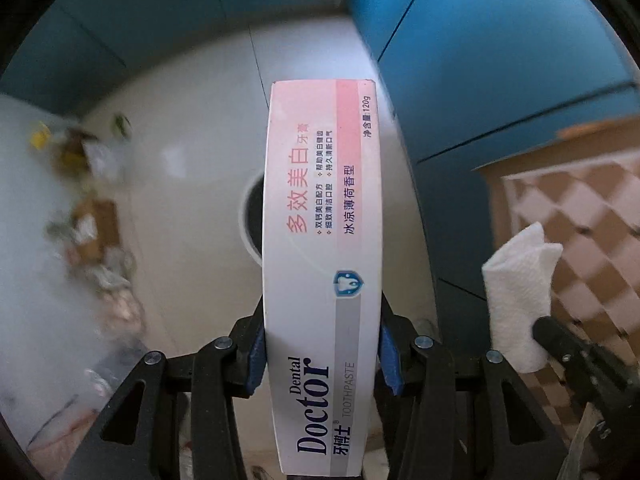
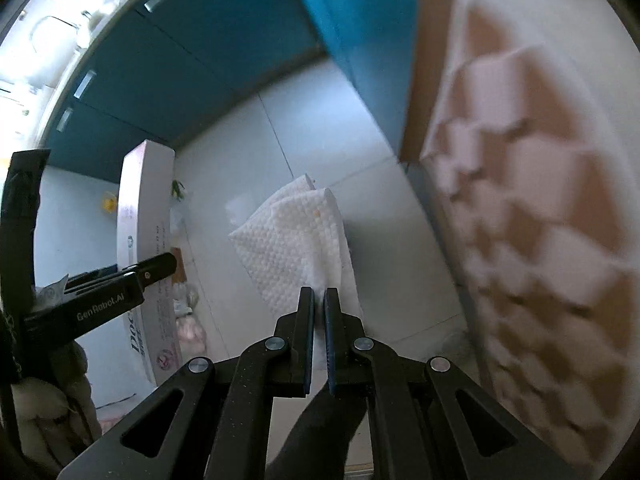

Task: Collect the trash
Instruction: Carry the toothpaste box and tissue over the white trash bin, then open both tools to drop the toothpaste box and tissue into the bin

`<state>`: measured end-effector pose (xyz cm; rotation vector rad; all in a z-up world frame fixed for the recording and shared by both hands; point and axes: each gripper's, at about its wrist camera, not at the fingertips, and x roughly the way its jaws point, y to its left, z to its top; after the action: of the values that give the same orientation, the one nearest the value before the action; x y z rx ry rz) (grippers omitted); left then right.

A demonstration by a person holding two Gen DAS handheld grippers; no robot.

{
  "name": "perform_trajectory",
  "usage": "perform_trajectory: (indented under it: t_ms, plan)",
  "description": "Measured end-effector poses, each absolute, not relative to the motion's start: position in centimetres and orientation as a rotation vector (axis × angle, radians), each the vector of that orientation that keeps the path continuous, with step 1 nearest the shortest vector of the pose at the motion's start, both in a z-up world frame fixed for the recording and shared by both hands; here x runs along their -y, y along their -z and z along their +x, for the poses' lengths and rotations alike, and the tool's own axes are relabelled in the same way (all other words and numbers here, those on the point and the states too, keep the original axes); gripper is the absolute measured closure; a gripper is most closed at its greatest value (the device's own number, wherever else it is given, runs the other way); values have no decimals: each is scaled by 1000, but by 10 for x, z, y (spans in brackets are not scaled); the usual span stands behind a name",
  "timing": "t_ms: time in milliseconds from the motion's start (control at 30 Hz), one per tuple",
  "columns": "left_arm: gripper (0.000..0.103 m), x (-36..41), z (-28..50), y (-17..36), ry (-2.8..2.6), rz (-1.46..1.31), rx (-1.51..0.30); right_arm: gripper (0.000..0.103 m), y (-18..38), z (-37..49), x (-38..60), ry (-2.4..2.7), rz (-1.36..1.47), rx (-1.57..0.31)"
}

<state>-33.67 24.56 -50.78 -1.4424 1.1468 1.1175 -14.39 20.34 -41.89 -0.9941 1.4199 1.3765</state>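
My left gripper (image 1: pixel 322 344) is shut on a white and pink toothpaste box (image 1: pixel 324 208), held upright in the air above the pale floor. The box also shows in the right wrist view (image 2: pixel 138 232), with the left gripper (image 2: pixel 160 266) beside it. My right gripper (image 2: pixel 319 294) is shut on a folded white paper towel (image 2: pixel 296 240), held above the floor. The towel also shows at the right of the left wrist view (image 1: pixel 516 296). A dark round opening (image 1: pixel 252 216) shows on the floor behind the box.
Blurred loose trash (image 1: pixel 88 208) lies on the floor at the left. Blue cabinets (image 1: pixel 500 60) stand behind. A surface with a brown and white diamond-patterned cloth (image 2: pixel 540 220) is close on the right.
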Motion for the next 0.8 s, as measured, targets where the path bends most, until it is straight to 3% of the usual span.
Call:
perform_trajectory:
  t_ms: [333, 400, 467, 533, 633, 733, 767, 800]
  plan:
    - [59, -270, -391, 687, -1054, -1591, -1154, 98, 641, -208, -241, -1301, -1066, -1537]
    - [44, -268, -398, 705, -1049, -1611, -1164, 98, 676, -214, -245, -1290, -1075, -1564]
    - [10, -267, -408, 717, -1071, -1614, -1154, 98, 703, -223, -253, -1283, -1085, -1584]
    - [4, -265, -418, 723, -1091, -1619, -1151, 97, 730, -228, -262, -1282, -1098, -1607]
    - [4, -266, -426, 723, -1148, -1598, -1168, 96, 755, -237, -270, -1281, -1117, -1630]
    - [4, -262, -430, 708, -1227, -1552, -1174, 72, 768, -245, -273, -1279, -1148, -1634]
    - [4, -260, -433, 703, -1261, -1522, -1178, 56, 771, -245, -274, -1275, -1154, -1635]
    - [4, -257, -435, 697, -1297, -1487, -1187, 47, 771, -245, -274, -1273, -1151, -1637]
